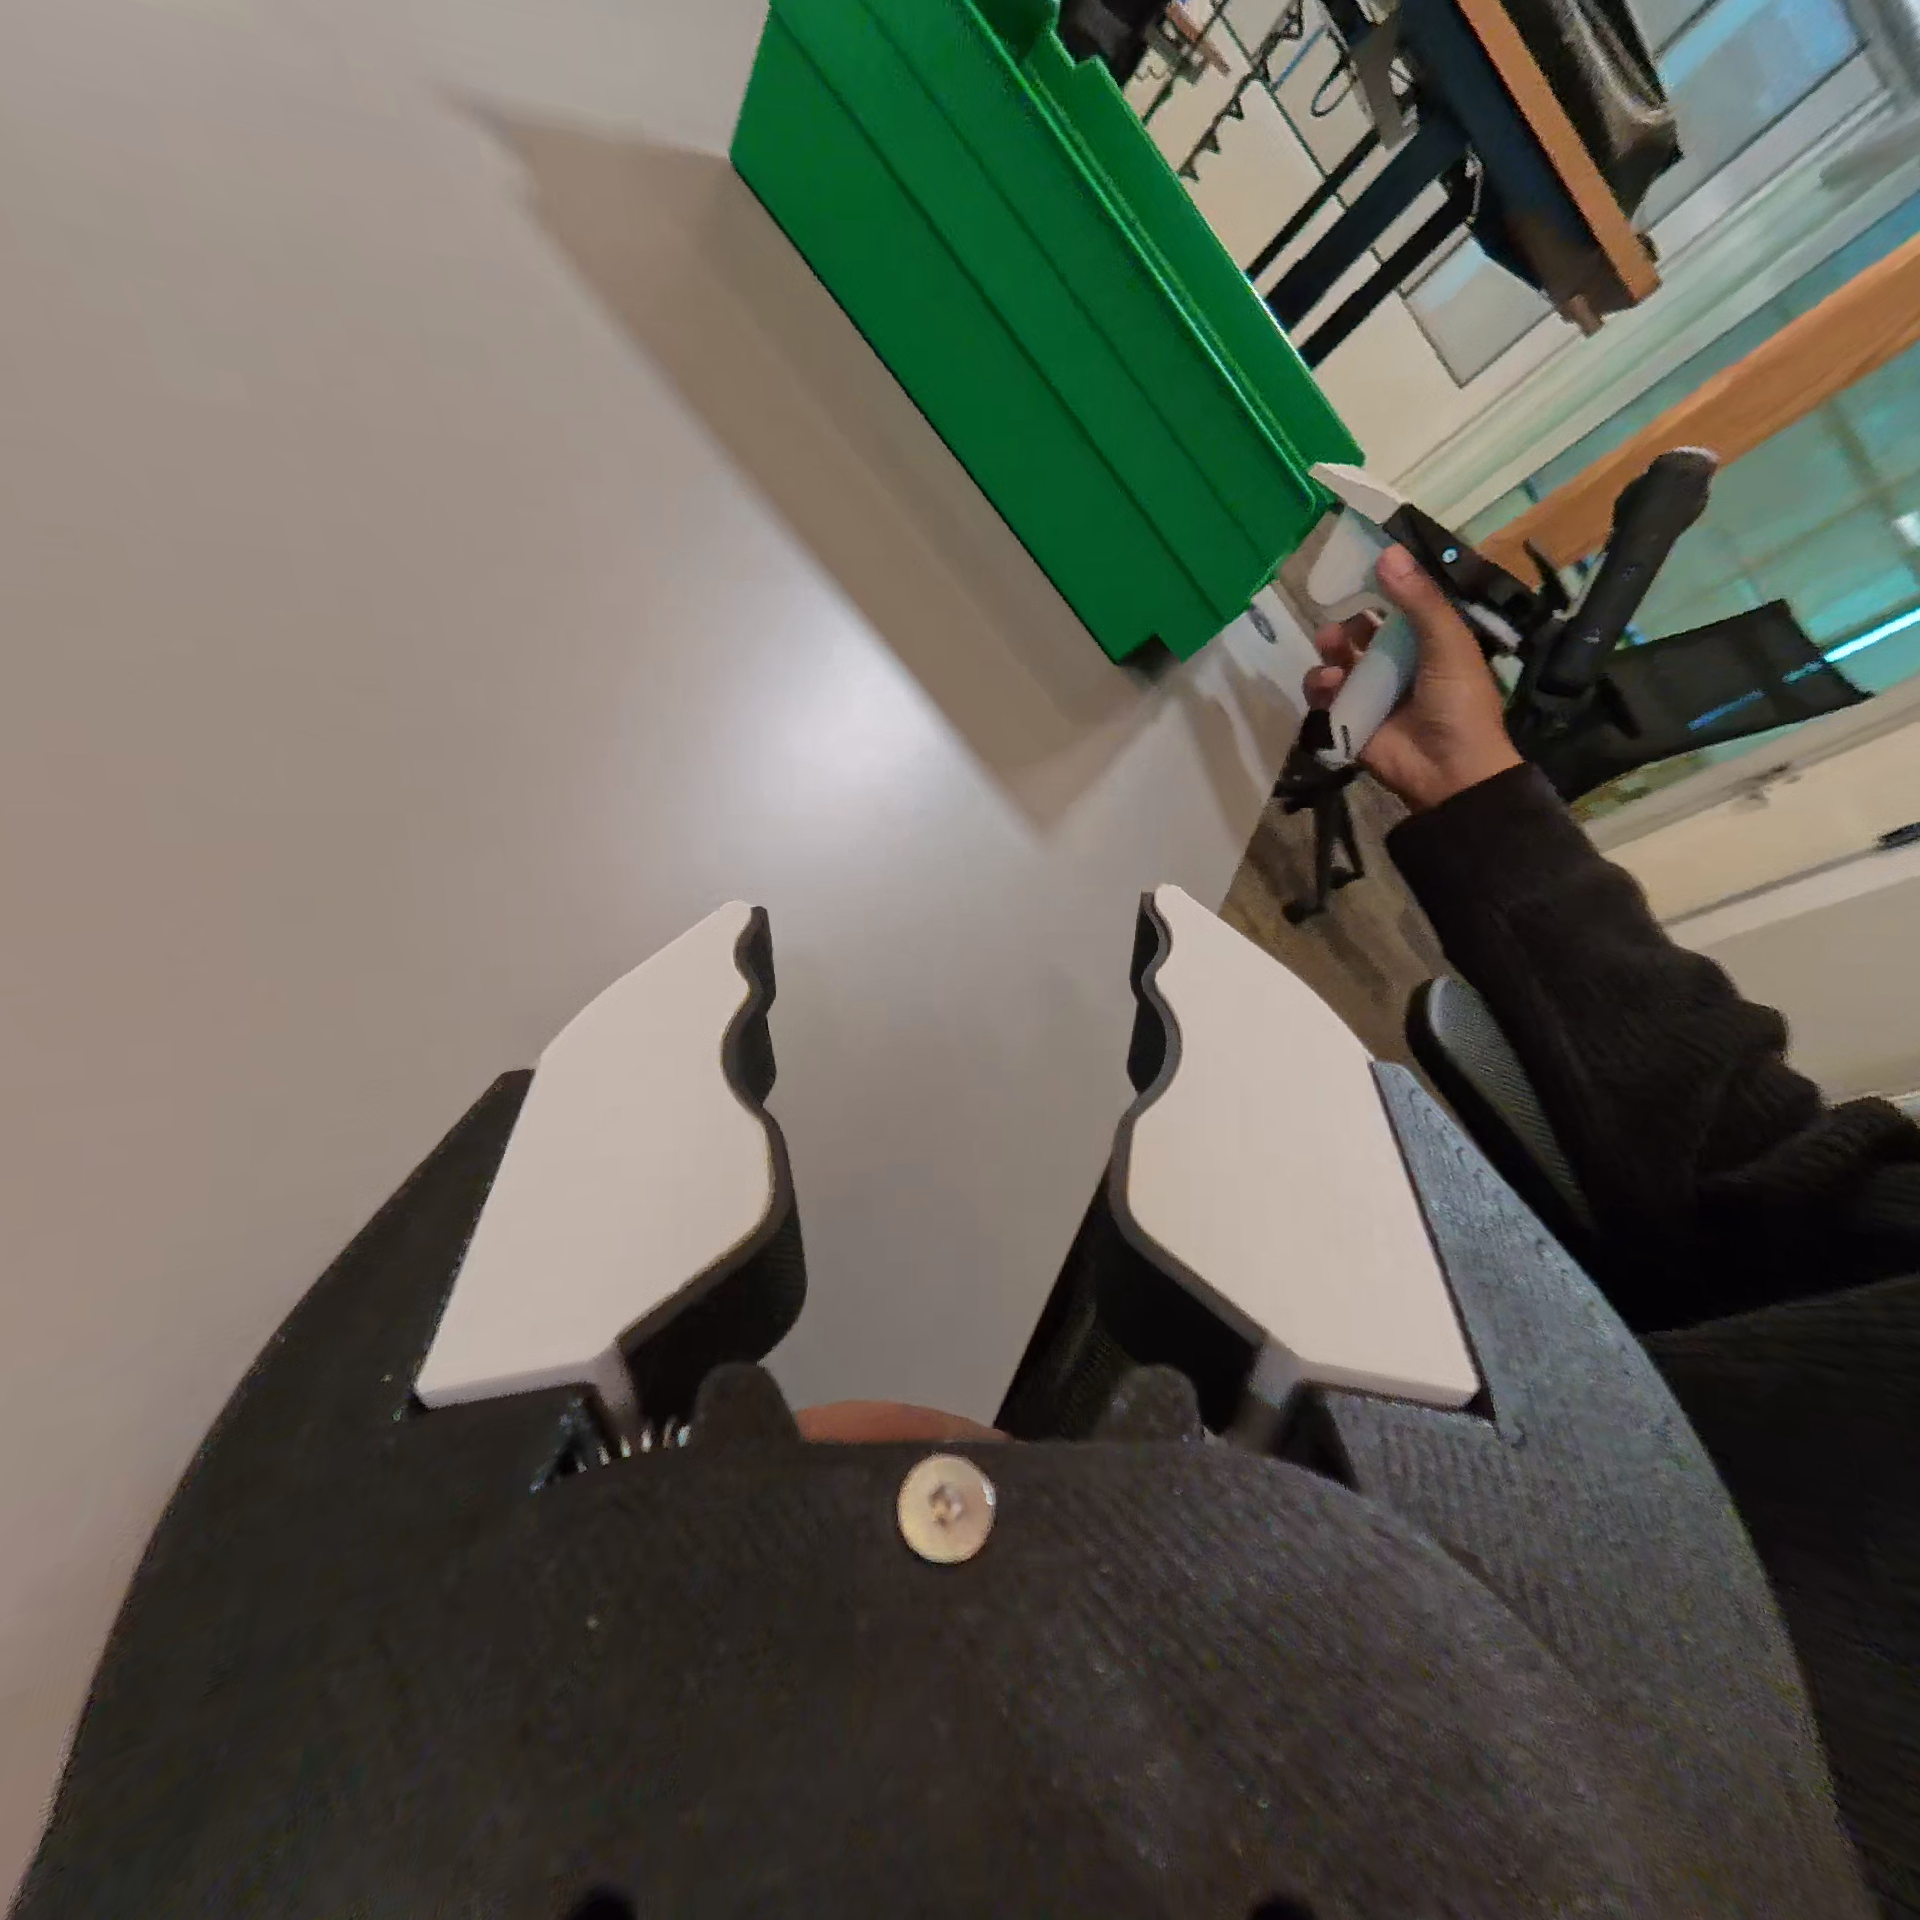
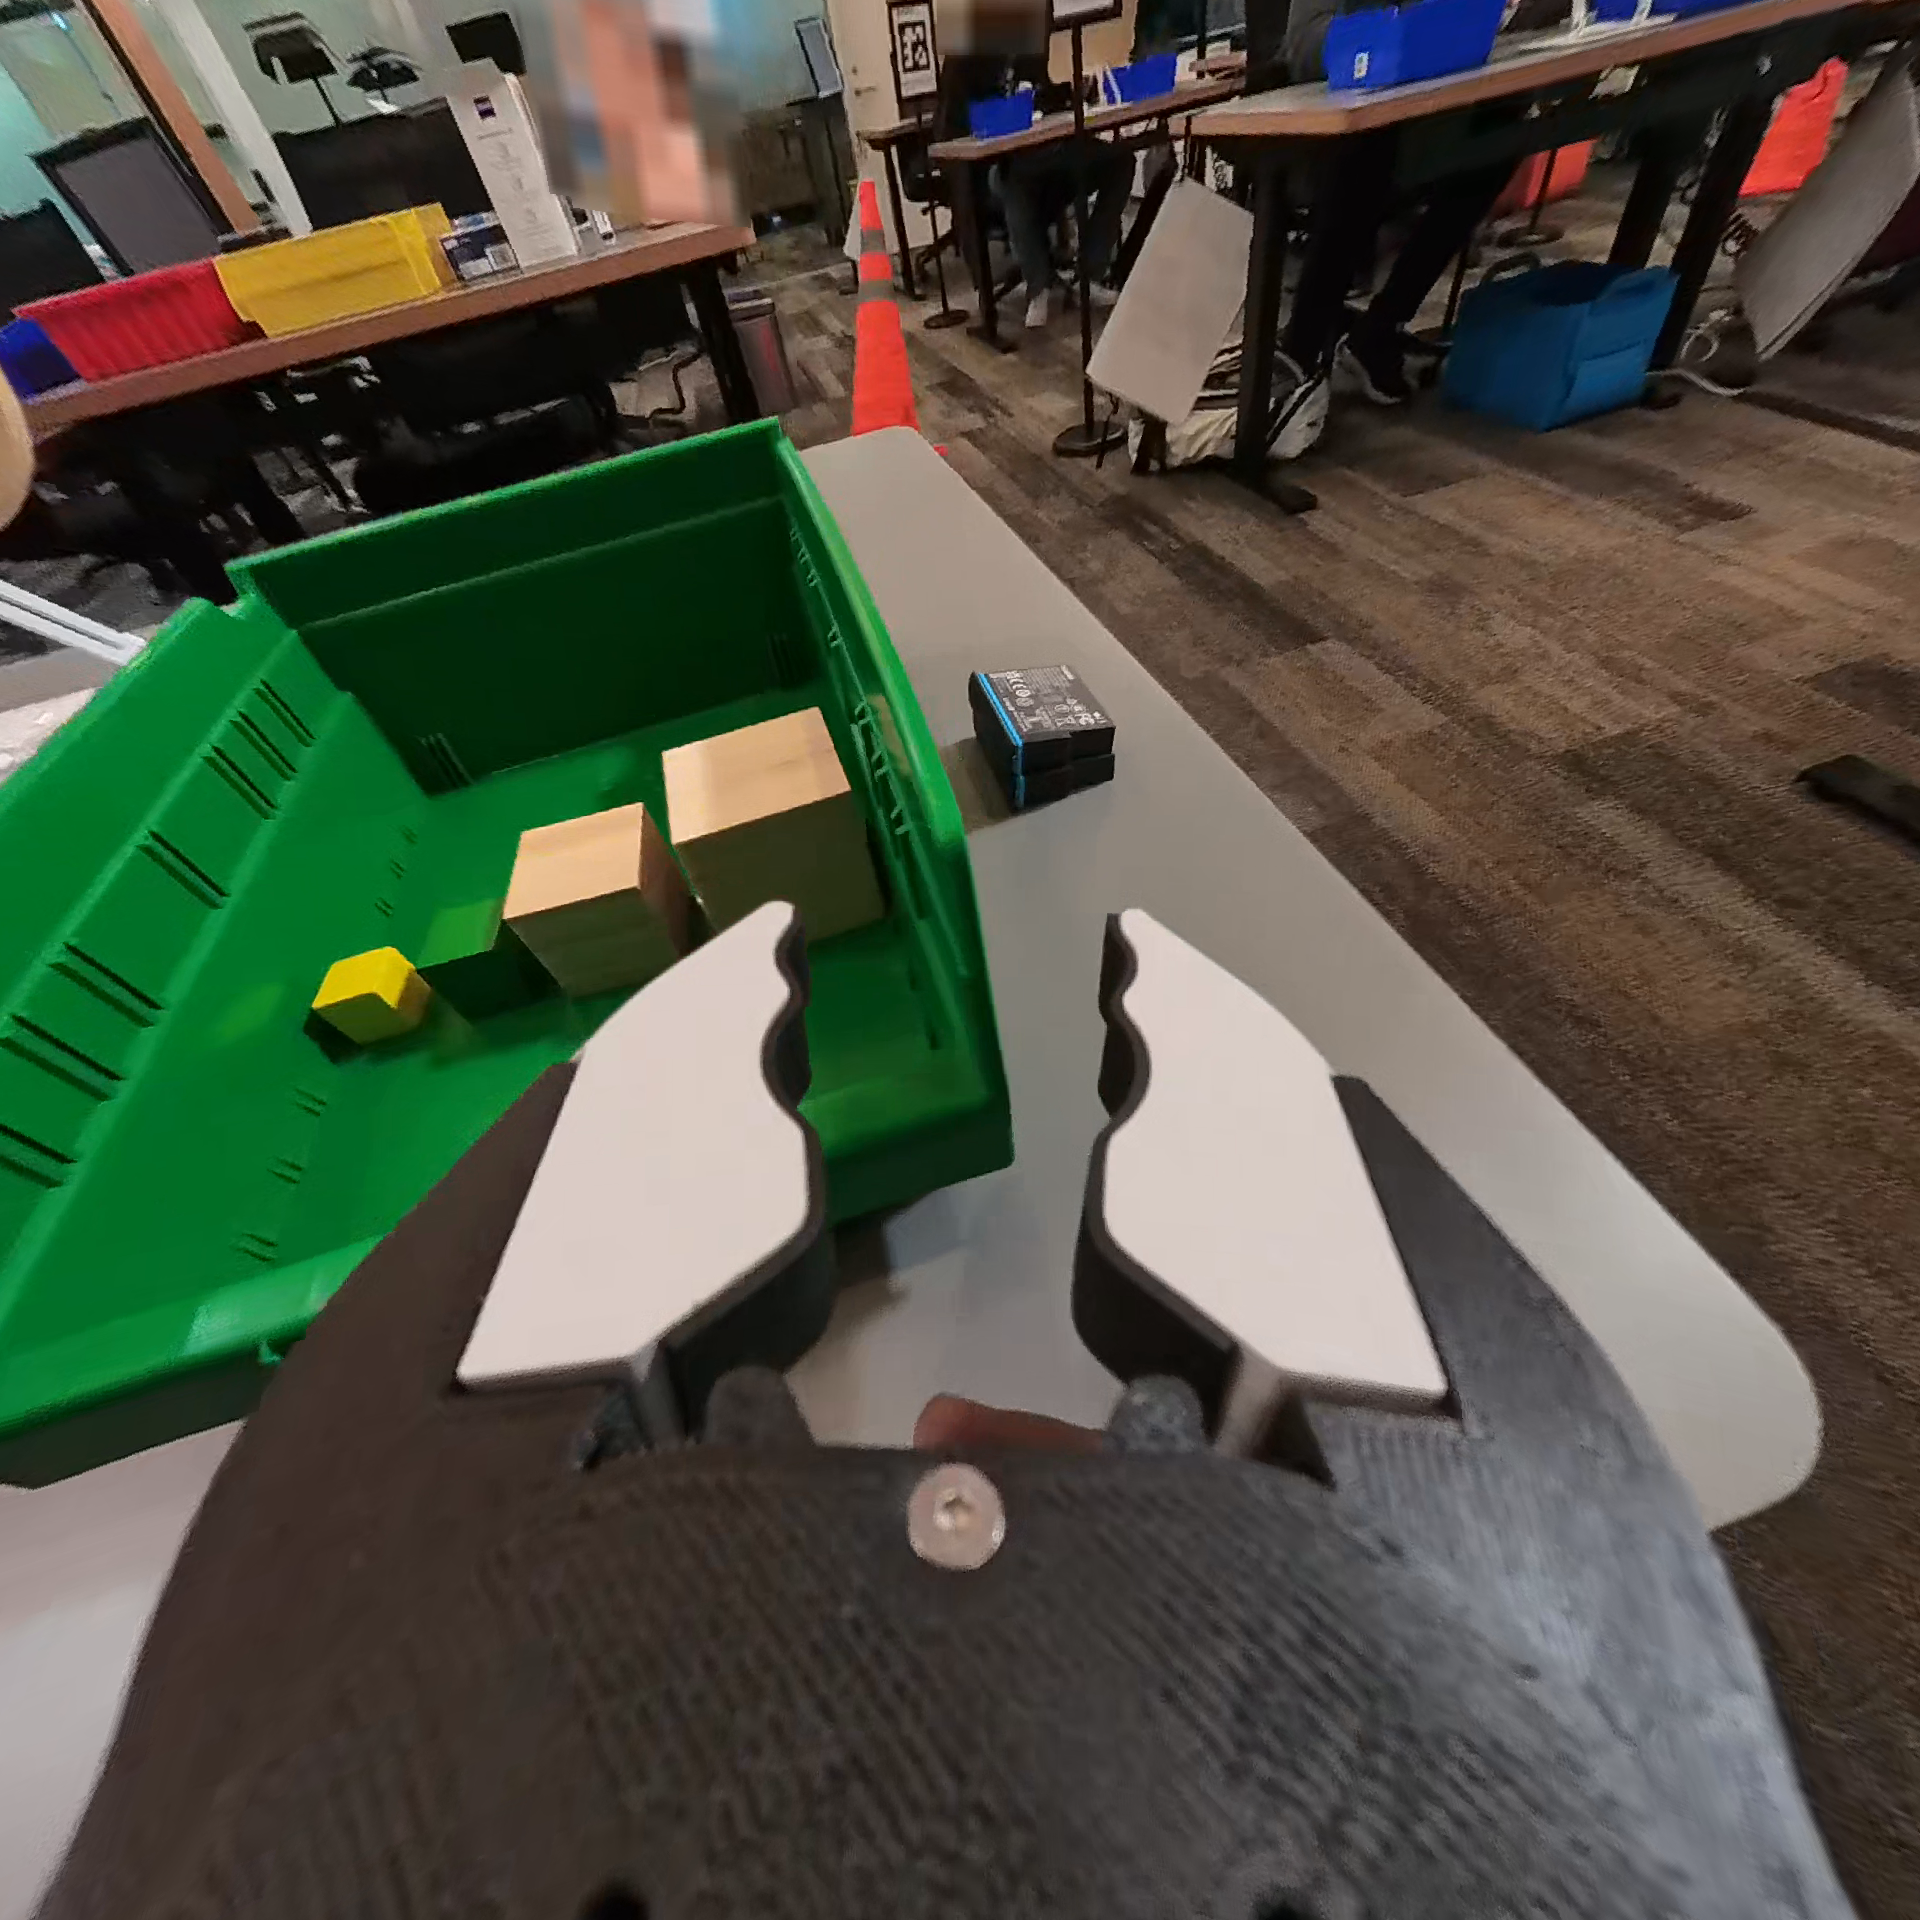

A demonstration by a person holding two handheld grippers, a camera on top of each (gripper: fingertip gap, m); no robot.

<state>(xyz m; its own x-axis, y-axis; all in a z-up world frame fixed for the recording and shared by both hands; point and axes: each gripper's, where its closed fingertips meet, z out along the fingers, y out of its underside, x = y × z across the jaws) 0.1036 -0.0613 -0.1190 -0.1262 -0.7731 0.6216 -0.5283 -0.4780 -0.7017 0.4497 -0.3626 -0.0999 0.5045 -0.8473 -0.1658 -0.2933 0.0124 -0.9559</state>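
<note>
My left gripper [image 1: 954, 914] is open and empty over bare white table, well short of a green bin [image 1: 997, 312]. My right gripper [image 2: 951, 920] is open and empty, above the near right corner of the green bin [image 2: 925, 821]. In the bin stand two wooden blocks [image 2: 774, 821] [image 2: 592, 899], with a small yellow cube [image 2: 369, 992] and a dark green cube [image 2: 483, 982] to their left. A stack of black battery packs with blue edges [image 2: 1042, 732] lies on the table just right of the bin. The right gripper [image 1: 1351, 488] also shows in the left wrist view, held in a hand beside the bin.
The grey table [image 2: 1247, 935] ends close on the right with a rounded corner, carpet floor beyond. An orange cone [image 2: 881, 322] stands past the table's far end. Other desks carry red, yellow and blue bins [image 2: 332, 265]. An office chair [image 1: 1662, 623] stands beyond the table.
</note>
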